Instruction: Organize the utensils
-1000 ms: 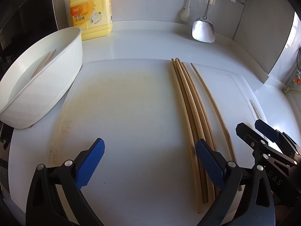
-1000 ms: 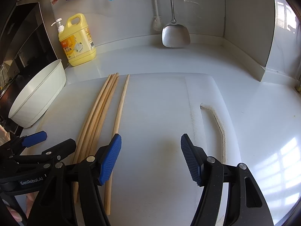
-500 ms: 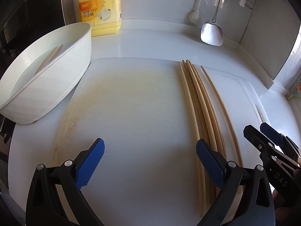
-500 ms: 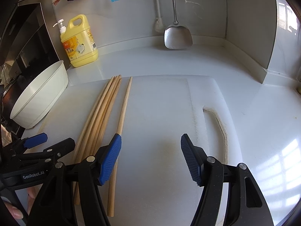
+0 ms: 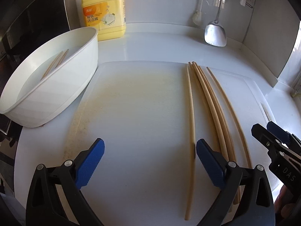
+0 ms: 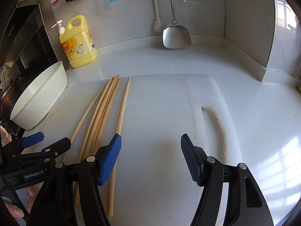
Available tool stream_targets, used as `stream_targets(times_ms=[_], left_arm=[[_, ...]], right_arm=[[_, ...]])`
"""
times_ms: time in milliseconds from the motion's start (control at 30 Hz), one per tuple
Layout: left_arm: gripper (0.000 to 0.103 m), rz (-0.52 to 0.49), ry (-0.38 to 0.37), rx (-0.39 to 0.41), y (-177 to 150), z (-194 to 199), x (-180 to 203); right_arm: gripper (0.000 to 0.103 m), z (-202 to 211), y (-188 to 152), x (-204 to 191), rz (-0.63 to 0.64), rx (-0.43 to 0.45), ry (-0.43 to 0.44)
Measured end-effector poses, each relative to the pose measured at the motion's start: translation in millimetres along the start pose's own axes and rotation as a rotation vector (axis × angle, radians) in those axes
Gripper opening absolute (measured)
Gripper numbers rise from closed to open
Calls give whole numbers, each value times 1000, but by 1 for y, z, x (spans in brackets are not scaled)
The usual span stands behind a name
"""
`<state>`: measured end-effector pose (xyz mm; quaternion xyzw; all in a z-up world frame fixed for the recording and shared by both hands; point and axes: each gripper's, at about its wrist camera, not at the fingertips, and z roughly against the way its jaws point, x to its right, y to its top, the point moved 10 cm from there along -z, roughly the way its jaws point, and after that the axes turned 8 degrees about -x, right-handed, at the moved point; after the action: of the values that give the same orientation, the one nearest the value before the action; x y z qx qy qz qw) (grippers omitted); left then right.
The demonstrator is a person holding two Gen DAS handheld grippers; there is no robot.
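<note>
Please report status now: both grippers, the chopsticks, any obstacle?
Left gripper open, empty. Right gripper open, empty. Chopsticks loose on board; two in basin. Nothing in the way.

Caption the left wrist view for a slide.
Open left tool over white cutting board; wooden chopsticks alongside, white oval basin at left.

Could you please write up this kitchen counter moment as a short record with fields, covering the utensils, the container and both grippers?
surface: white cutting board on a white counter
loose utensils: wooden chopsticks lying lengthwise on the board, one split off toward the basin side
container: white basin at the board's edge, chopsticks inside
left gripper: open, holding nothing
right gripper: open, holding nothing
background: yellow detergent bottle, metal spatula hanging on the wall
</note>
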<state>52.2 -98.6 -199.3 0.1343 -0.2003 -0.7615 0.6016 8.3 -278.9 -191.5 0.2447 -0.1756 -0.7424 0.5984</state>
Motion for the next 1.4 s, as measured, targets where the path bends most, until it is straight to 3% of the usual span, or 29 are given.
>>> stream_targets(times_ms=[300,567,667,800,867,933,1400], left_arm=[[96,-16,-3,5,8,-4,8],[94,-42,4,22,10,-7,7],[78,-67,-5,40,13,-5,14],[53,-113,-32,45,15,-2,26],[36,-125,-46,40,14,0,31],[9,-139,-60,37,12,1,36],[7,-97,-120,9,7,21,38]], right_arm=[[63,-11,0,-18,67,-18,-14],[63,-17,-1,-24,148,-22,-87],[55,-19,-1,-25,155,-20,-65],[25,-20,-1,-38,220,-12,-67],[14,-21,-1,-44,249,-10,-69],[8,-22,-2,-49,267,-4,-75],[6,-3,-4,-44,175,-3,-17]])
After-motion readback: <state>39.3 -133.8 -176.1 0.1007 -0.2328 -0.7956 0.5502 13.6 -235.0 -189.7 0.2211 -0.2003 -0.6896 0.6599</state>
